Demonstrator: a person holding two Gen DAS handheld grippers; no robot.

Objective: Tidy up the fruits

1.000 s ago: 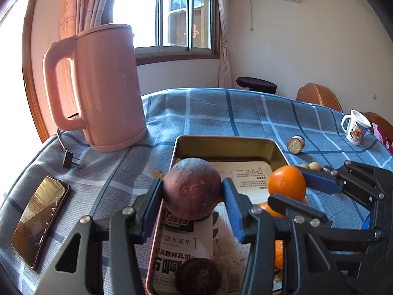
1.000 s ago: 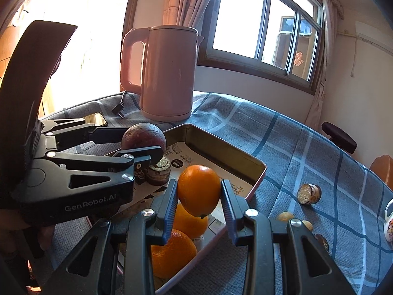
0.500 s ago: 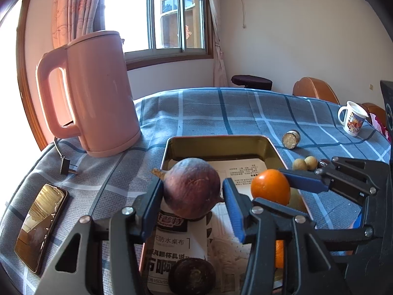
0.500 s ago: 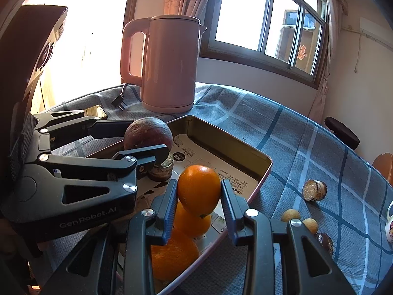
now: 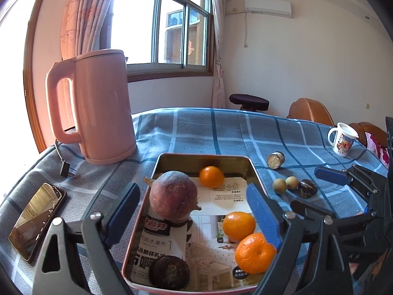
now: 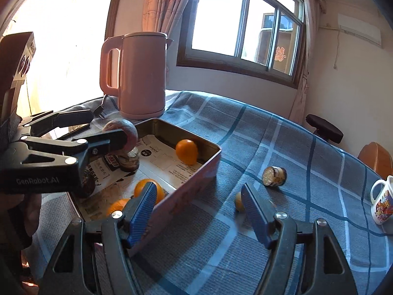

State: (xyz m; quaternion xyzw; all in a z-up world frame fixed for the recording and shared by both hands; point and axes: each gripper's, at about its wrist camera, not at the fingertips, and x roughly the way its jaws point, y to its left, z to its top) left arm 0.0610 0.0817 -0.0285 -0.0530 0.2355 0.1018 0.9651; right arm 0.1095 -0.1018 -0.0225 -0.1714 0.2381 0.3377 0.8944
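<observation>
A metal tray [image 5: 203, 158] [image 6: 196, 174] lined with printed paper holds three oranges, one at the far end [image 5: 211, 177] [image 6: 187, 152] and two near the front right [image 5: 238, 225]. A purple round fruit [image 5: 173, 196] [image 6: 122, 132] rests in the tray on a dark round item. Another dark round item [image 5: 169, 272] lies at the tray's front. My left gripper [image 5: 194, 218] is open over the tray, clear of the purple fruit. My right gripper [image 6: 199, 213] is open above the tray's right edge.
A pink kettle [image 5: 98, 108] [image 6: 140, 76] stands behind the tray, its plug [image 5: 65, 169] beside it. A phone [image 5: 36, 218] lies at left. Right of the tray lie a small jar on its side [image 5: 276, 160] [image 6: 273, 175], small round fruits [image 5: 285, 184] and a mug [image 5: 342, 140] [image 6: 383, 202].
Both grippers opened. The purple fruit dropped into the tray from the left one. The orange left the right one and now lies at the tray's far end.
</observation>
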